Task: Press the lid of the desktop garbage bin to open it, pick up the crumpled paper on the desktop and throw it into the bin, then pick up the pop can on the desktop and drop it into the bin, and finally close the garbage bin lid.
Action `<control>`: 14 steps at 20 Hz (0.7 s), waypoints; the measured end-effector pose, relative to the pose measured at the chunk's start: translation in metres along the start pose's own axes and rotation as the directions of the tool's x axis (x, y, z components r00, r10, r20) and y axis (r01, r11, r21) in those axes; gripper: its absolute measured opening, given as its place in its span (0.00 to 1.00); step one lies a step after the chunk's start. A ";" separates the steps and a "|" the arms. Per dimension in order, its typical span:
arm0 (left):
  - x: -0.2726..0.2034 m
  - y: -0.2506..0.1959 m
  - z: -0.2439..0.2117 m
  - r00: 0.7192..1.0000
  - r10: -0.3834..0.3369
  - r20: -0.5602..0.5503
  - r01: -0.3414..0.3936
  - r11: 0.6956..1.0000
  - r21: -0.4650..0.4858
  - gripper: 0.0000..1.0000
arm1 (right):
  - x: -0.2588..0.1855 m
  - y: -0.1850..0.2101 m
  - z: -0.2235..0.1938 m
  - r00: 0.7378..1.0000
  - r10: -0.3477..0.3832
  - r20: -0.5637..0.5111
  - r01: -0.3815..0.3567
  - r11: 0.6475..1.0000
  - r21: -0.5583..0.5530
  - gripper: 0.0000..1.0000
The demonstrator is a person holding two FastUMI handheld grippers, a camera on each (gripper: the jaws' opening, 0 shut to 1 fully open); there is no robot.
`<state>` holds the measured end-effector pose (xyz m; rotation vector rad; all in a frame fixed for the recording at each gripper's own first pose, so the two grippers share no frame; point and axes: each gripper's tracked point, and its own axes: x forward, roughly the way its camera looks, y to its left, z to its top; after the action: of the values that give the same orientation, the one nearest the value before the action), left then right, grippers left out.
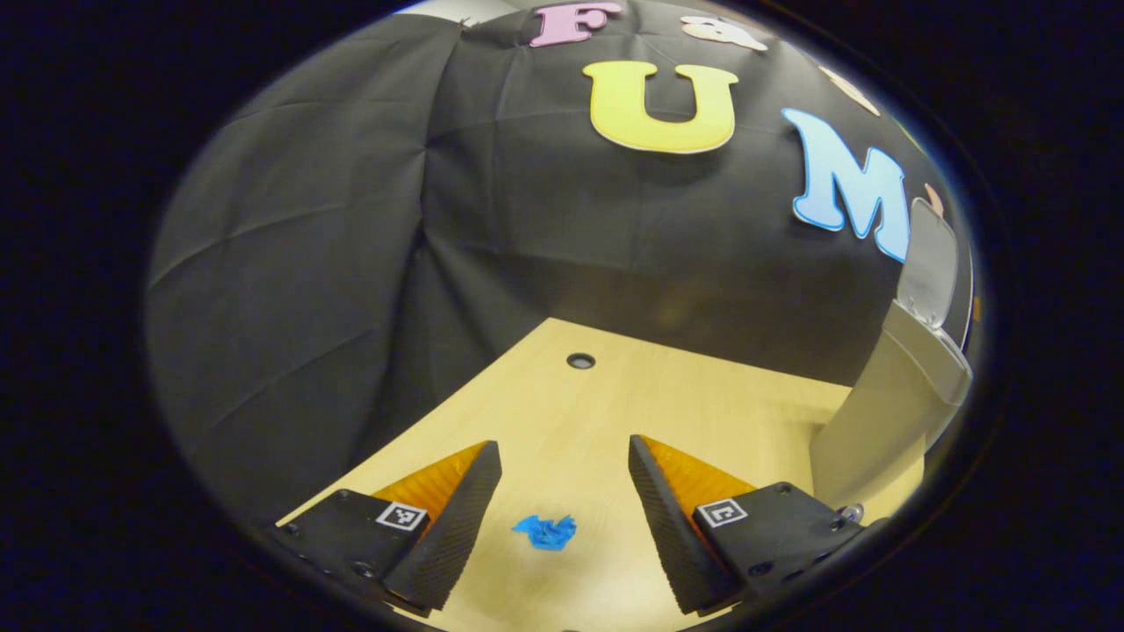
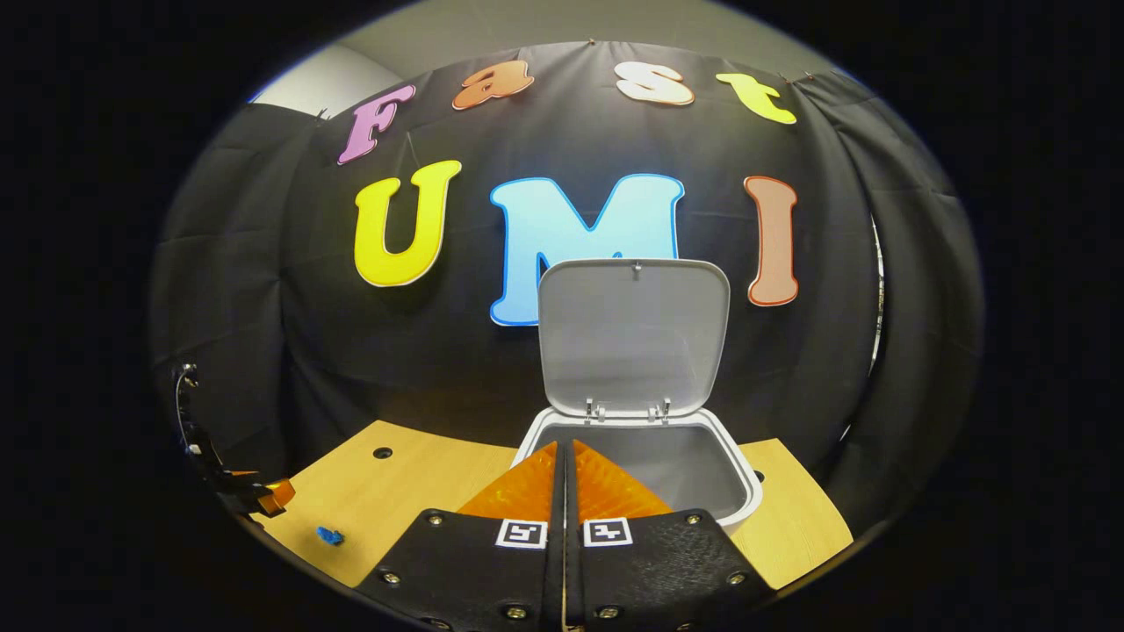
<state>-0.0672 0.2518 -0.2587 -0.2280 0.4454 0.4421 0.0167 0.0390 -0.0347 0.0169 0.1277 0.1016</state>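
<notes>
A small crumpled paper (image 1: 545,532), bright blue and wadded into a ragged, creased lump, lies on the pale wooden counter (image 1: 615,395). In the left gripper view it sits low in the picture, between the two fingers of the left gripper (image 1: 565,465) and touching neither; those jaws stand wide apart, holding nothing. In the right gripper view the same paper (image 2: 329,535) is a tiny blue speck near the counter's left edge, just beside the far-off left gripper (image 2: 263,500).

The desktop garbage bin (image 2: 637,465) is a light grey, boxy bin with rounded corners. Its lid (image 2: 634,333) stands upright on two hinges at the back rim, the bin open. The right gripper (image 2: 566,465) is in front of the open mouth, its jaws pressed together with nothing between them.

In the left gripper view the bin (image 1: 878,421) stands at the right edge, well apart from the paper. A small round hole (image 1: 580,361) is set in the counter near the black cloth wall (image 1: 351,263).
</notes>
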 end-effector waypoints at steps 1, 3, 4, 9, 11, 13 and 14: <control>0.002 0.000 -0.009 1.000 -0.007 -0.017 0.007 1.000 -0.003 0.96 | 0.000 0.001 -0.001 1.000 0.000 -0.005 0.000 1.000 -0.001 0.01; 0.004 0.004 -0.027 0.999 -0.005 -0.050 0.005 1.000 0.002 0.96 | 0.002 0.002 -0.005 1.000 0.001 -0.016 -0.001 1.000 -0.003 0.01; 0.006 0.006 -0.036 0.998 0.001 -0.067 0.000 1.000 0.006 0.96 | 0.002 0.002 -0.006 1.000 0.000 -0.019 0.000 1.000 -0.004 0.01; 0.013 0.008 -0.071 0.991 0.002 -0.137 -0.002 1.000 0.001 0.96 | 0.003 0.001 -0.014 0.999 -0.006 -0.043 0.006 1.000 -0.014 0.01; 0.016 0.007 -0.082 0.988 -0.004 -0.157 0.004 1.000 0.002 0.96 | 0.003 0.000 -0.018 0.999 -0.010 -0.054 0.009 1.000 -0.016 0.01; 0.021 0.006 -0.093 0.984 -0.002 -0.178 0.003 1.000 0.009 0.96 | 0.003 0.001 -0.021 0.998 -0.012 -0.065 0.010 1.000 -0.023 0.01; 0.023 0.006 -0.098 0.982 0.003 -0.188 0.000 1.000 0.013 0.96 | 0.003 0.001 -0.024 0.998 -0.012 -0.070 0.011 1.000 -0.027 0.01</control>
<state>-0.0868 0.2357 -0.3564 -0.2580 0.6333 0.4206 0.0164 0.0401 -0.0589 -0.0136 0.1961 0.0924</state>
